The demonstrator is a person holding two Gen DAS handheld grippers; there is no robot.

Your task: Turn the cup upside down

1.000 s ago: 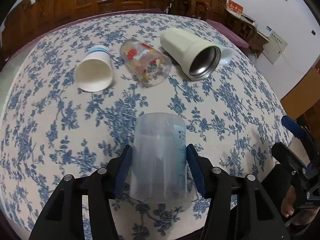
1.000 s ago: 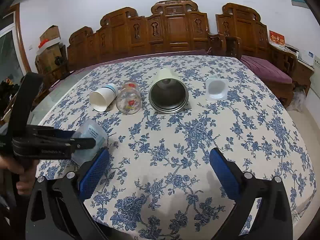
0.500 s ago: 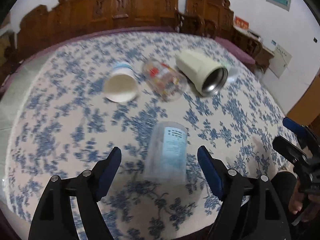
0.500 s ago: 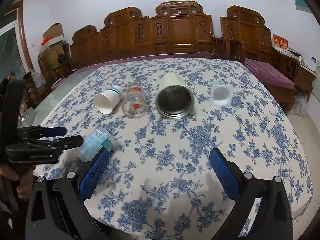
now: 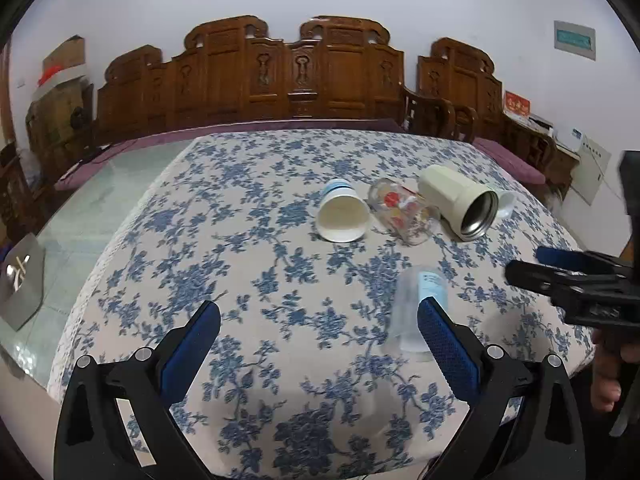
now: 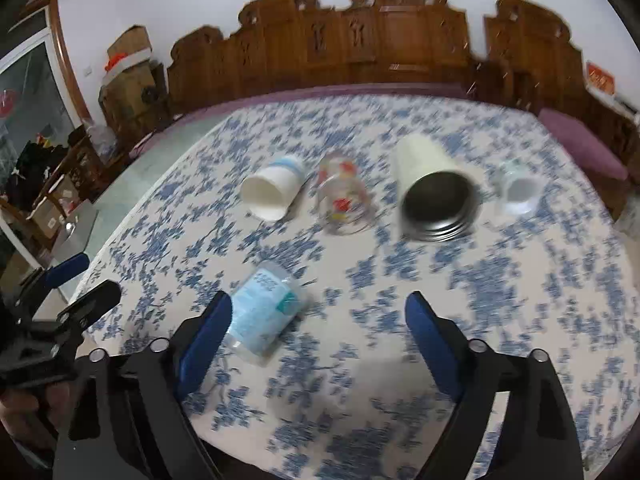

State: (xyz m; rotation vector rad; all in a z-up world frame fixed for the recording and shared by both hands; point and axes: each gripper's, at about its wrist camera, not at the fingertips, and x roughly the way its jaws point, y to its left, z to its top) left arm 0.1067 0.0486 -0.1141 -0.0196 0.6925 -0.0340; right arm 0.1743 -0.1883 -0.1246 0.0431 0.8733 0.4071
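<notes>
A clear plastic cup with a blue label (image 5: 416, 308) stands upside down, rim on the floral tablecloth, near the table's front edge; it also shows in the right wrist view (image 6: 266, 310). My left gripper (image 5: 318, 338) is open and empty, drawn back; its right finger overlaps the cup's lower edge in view. My right gripper (image 6: 318, 324) is open and empty, with the cup just past its left finger. A white paper cup (image 5: 343, 216), a printed glass (image 5: 402, 210) and a cream steel tumbler (image 5: 460, 202) lie on their sides further back.
A small white cup (image 6: 518, 192) lies at the right end of the row. Carved wooden chairs (image 5: 296, 76) stand behind the table. The tablecloth (image 5: 240, 240) ends at the left over a glass tabletop (image 5: 80, 224). The right view is motion-blurred.
My left gripper opened, let go of the clear cup and pulled back and to the left, leaving the cup standing. My right gripper moved left towards the cup.
</notes>
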